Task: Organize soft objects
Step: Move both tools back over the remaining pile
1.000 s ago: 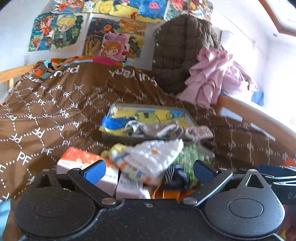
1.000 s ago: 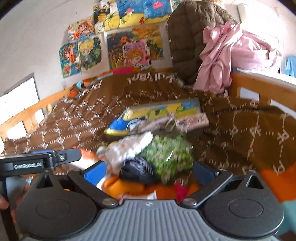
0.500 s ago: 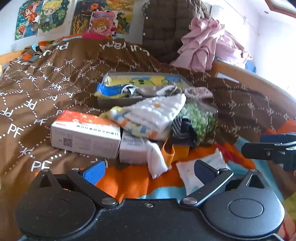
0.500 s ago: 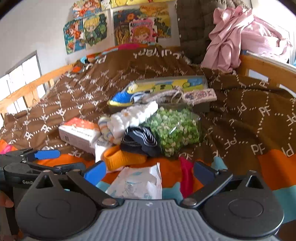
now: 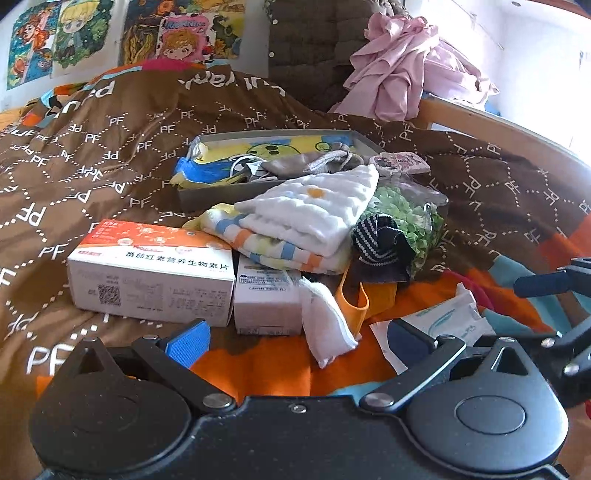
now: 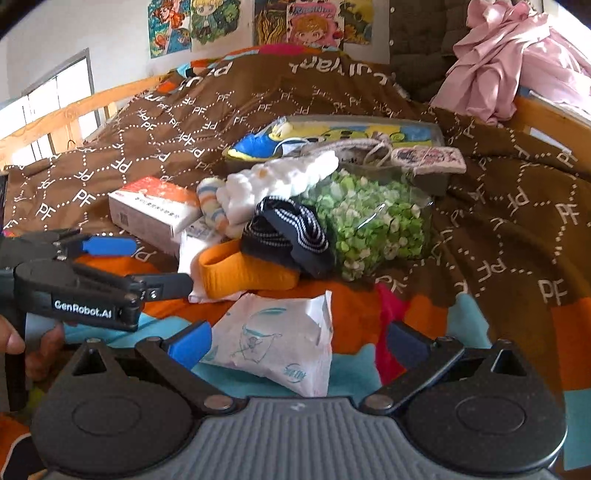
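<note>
"GenRobot.AI" marks the left gripper at nine o'clock — both it and the right gripper spread, empty; brown "PF" bedspread, cartoon posters at twelve.

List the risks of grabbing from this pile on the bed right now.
1. The white quilted cloth rests on the striped towel; pulling one may drag both.
2. The bag of green bits leans on the tray; tugging the striped dark sock may shift it.
3. The left claw and the right claw, both open, sit close and may collide.
</note>
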{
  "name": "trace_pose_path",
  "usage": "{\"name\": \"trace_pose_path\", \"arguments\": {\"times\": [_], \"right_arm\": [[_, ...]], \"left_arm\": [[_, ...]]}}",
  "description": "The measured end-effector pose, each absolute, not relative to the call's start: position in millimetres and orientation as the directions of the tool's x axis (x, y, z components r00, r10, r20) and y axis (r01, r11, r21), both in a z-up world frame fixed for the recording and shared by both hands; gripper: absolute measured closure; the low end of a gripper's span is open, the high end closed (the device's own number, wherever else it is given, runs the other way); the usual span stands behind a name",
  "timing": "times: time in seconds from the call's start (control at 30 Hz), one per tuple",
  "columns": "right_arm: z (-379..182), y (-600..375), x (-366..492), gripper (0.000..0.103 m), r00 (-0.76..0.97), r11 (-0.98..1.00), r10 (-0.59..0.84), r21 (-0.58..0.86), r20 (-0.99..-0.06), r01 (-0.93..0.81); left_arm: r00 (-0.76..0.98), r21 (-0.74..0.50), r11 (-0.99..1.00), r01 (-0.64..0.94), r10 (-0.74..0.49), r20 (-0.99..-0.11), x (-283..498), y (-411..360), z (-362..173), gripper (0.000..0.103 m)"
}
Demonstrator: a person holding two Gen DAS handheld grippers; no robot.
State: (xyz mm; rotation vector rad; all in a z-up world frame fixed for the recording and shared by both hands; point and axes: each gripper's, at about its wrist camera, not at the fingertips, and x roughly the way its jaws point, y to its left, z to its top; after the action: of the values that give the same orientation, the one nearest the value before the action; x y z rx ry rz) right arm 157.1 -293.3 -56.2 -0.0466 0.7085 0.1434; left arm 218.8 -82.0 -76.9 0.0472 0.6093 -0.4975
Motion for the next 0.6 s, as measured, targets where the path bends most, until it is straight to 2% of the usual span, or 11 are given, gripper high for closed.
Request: {"name": "trace_pose_path", "arguments": {"times": [0.07,0.27,0.47,0.6], "right_arm": [[-59,-292,159,0.000,0.744,0.988,0.119,0.007,-0.657,-0.152],[-69,-286,168,0.001,0.726,0.988,0.105,-0.008,-0.680,-0.151],[-76,-285,174,0.014,0.710,0.990,0.112,0.013,-0.695,-0.144],[-77,-285,174,0.023,0.700,0.988,0.135,0.042,-0.701,-0.149]], "left_arm": [[0.702,-0.103,0.879,0.466,-0.438,-0.562,224,-84,-78,0.003],[0.662,-0.162,0.858,0.486,-0.483,-0.573,235,-83,-84,0.017],[0.624,-0.233,0.839,0.492,-0.526,-0.578,242,-79,-92,0.039],[0.610,-0.235,0.819,0.524,-0.553,-0.568,240,-82,-92,0.055]]}}
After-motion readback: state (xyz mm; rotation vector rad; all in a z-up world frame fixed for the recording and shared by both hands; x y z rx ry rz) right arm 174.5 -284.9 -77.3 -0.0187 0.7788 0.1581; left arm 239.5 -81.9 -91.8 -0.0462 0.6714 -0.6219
